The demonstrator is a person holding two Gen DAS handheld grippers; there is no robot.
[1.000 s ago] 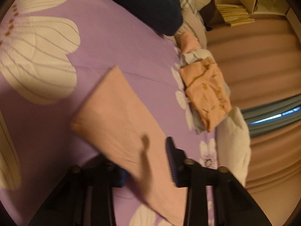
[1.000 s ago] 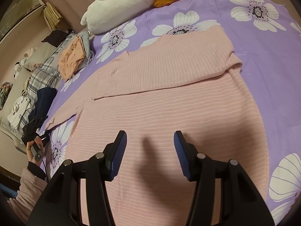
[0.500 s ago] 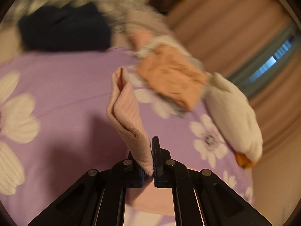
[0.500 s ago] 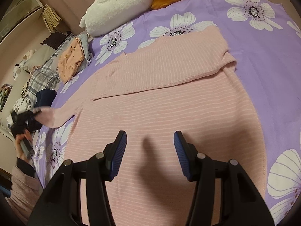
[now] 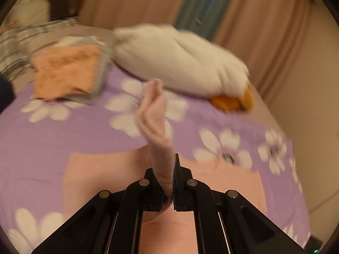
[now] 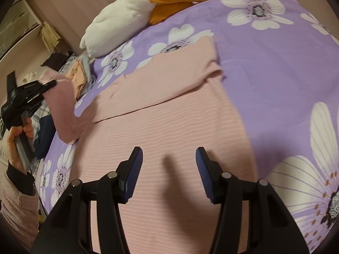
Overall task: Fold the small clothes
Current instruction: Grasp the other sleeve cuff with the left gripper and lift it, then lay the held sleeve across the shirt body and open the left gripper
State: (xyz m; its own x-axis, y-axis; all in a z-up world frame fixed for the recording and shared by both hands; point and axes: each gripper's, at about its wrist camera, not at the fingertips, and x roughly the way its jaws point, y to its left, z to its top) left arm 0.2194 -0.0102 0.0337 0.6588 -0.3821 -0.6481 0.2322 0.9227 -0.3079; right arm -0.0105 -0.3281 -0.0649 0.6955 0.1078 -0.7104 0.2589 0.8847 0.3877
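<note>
While left claw [image 5: 173,182] pinches one pink sleeve [image 5: 154,114], right claw [image 6: 168,169] spread above one sweater [image 6: 169,127], one plush duck [image 6: 118,29].

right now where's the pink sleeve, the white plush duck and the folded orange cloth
pink sleeve [image 5: 152,114], left wrist view, raised mid-length
white plush duck [image 5: 175,61], left wrist view, white body
folded orange cloth [image 5: 65,72], left wrist view, top face
</note>
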